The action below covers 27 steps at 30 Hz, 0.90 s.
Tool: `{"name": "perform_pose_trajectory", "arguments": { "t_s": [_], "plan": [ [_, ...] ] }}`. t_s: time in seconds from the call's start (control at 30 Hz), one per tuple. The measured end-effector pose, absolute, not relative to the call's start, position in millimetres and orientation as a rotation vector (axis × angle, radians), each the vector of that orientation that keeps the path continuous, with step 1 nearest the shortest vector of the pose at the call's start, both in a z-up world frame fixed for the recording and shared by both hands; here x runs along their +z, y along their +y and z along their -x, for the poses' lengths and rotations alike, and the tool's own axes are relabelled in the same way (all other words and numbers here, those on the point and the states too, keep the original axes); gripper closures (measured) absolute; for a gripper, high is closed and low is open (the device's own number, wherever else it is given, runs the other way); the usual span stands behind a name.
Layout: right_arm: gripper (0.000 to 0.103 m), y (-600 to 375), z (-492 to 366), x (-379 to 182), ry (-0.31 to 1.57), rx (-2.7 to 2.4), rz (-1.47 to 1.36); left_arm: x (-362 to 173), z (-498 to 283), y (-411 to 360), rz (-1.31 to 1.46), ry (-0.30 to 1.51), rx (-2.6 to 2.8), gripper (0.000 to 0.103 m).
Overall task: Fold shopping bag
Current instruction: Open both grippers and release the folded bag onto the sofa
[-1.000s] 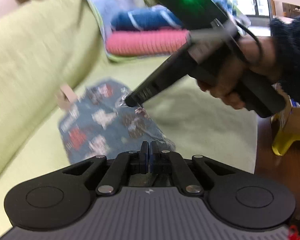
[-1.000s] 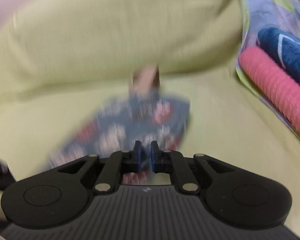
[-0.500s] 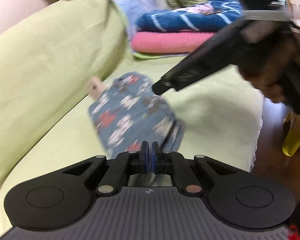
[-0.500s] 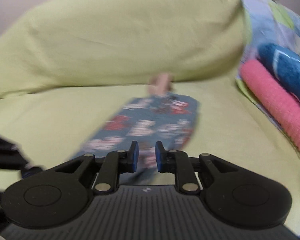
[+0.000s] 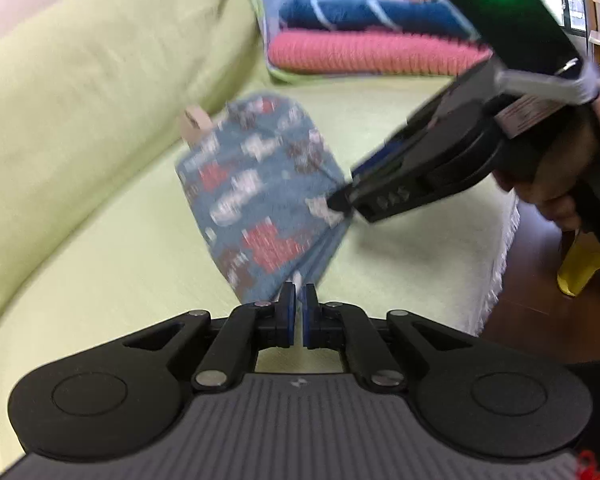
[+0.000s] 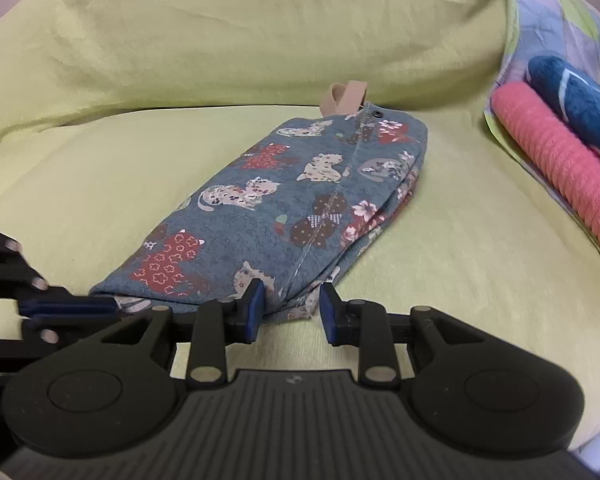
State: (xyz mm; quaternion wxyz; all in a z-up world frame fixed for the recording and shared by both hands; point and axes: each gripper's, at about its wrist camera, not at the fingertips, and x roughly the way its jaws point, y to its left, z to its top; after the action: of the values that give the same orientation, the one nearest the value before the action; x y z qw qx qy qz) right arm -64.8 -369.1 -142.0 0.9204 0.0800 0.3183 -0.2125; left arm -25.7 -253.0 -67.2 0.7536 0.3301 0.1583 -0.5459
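Right gripper [image 6: 287, 308] sits low at the near end of the shopping bag [image 6: 284, 200], jaws opening w/ the bag's layered corner between them; pads don't look to be pressing on it. Left gripper [image 5: 299, 304] is shut, pads together; whether it pinches the bag's near tip can't be told, since that view is blurred. Its dark tips also show at the left edge of the right wrist view, just beside the bag's near-left corner.

Bag is a blue cat-print cloth bundle, already folded into a long narrow stack, lying flat on the green sofa seat [image 6: 480, 280], tan strap loop [image 6: 342, 98] and snap at the far end by the back cushion [image 6: 260, 28].

Likely light, soft, floppy; layers may slide apart. Best hold: stacked edges at the near end, both corners.
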Motion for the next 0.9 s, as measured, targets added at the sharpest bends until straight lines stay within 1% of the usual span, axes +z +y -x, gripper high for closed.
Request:
{"name": "perform_pose_trajectory", "arguments": {
  "t_s": [0.13, 0.23, 0.3, 0.43, 0.47, 0.6, 0.63, 0.77, 0.9],
  "plan": [
    [0.078, -364.2, 69.5, -142.2, 0.668, -0.442, -0.163, -55.7, 15.1, -250.9, -0.660, 0.337, -1.155, 0.102],
    [0.078, -364.8, 66.5, -152.2, 0.707, -0.445, -0.160, -71.7, 5.4, -264.1, -0.685, 0.388, -1.158, 0.103],
    [0.077, -364.1, 69.8, -155.8, 0.694, -0.445, -0.159, -87.0, 1.7, -269.1, -0.699, 0.428, -1.166, 0.103],
    [0.076, -365.3, 73.5, -159.0, 0.681, -0.440, -0.158, -92.5, 5.8, -270.0, -0.678, 0.413, -1.151, 0.103],
    [0.073, -366.2, 73.3, -159.1, 0.682, -0.443, -0.163, -92.0, 6.9, -270.3, -0.685, 0.410, -1.148, 0.103],
    [0.064, -366.8, 74.2, -155.2, 0.712, -0.465, -0.174, -86.9, 13.7, -269.5, -0.721, 0.406, -1.134, 0.103],
    [0.062, -366.5, 75.3, -153.7, 0.722, -0.471, -0.178, -83.4, 15.4, -267.8, -0.726, 0.418, -1.124, 0.101],
    [0.062, -363.2, 92.0, -147.4, 0.716, -0.501, -0.236, -66.5, 18.0, -261.5, -0.705, 0.513, -1.056, 0.100],
    [0.062, -357.9, 105.7, -137.3, 0.703, -0.507, -0.286, -49.5, 21.2, -254.0, -0.656, 0.602, -0.995, 0.095]
  ]
}}
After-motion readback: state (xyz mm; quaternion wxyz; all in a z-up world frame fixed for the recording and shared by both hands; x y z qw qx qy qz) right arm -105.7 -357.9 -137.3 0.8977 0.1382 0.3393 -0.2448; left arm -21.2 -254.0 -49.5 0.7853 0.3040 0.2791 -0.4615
